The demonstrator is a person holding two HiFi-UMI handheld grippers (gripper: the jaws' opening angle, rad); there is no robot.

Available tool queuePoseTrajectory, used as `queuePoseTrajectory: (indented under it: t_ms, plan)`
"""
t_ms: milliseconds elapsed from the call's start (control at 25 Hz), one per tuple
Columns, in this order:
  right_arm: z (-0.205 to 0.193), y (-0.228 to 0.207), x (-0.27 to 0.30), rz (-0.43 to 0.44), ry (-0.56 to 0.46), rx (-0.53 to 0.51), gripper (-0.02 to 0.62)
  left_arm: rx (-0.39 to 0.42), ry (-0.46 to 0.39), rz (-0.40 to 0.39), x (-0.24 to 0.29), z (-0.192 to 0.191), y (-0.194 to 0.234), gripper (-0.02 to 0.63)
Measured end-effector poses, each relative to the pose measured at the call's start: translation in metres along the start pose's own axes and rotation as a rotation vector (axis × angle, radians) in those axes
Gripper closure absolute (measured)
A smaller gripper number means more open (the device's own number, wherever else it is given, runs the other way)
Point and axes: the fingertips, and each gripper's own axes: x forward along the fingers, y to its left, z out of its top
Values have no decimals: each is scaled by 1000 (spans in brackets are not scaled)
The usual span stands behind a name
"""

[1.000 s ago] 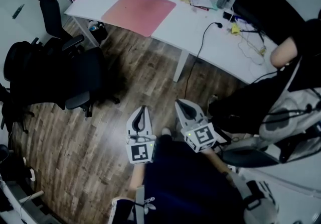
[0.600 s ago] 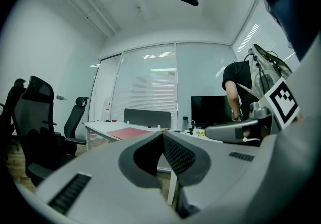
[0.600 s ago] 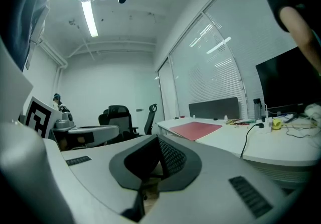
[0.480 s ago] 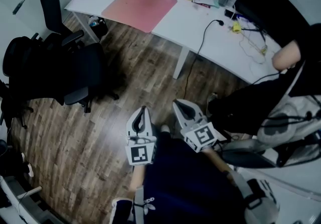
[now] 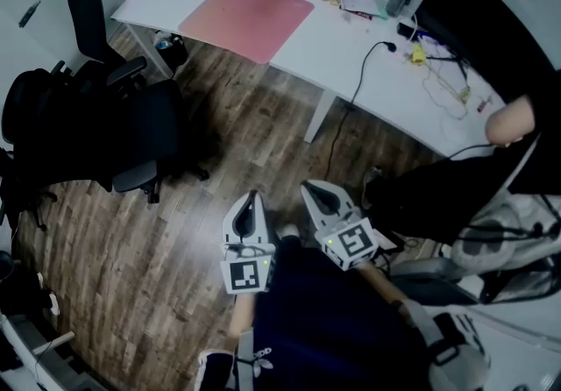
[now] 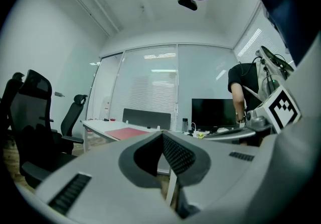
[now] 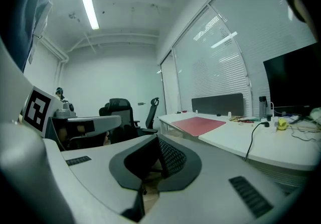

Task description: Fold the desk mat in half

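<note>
Closest in, two grippers sit side by side above the wooden floor. The left gripper and right gripper each have their jaws pressed together, with nothing between them. Two black office chairs stand to the left. Farther off, one pink desk mat lies flat and unfolded along the white desk's near edge, toward its left end.

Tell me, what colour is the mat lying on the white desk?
The mat is pinkish red; the head view shows it best.
</note>
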Motion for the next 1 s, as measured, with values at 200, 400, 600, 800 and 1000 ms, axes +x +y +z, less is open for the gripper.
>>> queuePoseTrajectory:
  t_ms: [200, 400, 600, 800, 1000]
  plan:
    - [11, -10, 33, -48, -3, 4, 594, -17, -2, -30, 21, 6, 29, 604]
    - [30, -11, 79, -90, -19, 20, 594, 8, -24, -61, 49, 29, 74, 603]
    - [51, -5, 127, -115, -44, 34, 594, 32, -30, -78, 75, 49, 121, 604]
    - [57, -1, 166, -169, -30, 29, 594, 47, -34, -116, 93, 57, 158, 604]
    - [65, -2, 190, -219, -77, 45, 594, 55, -22, -136, 109, 54, 185, 604]
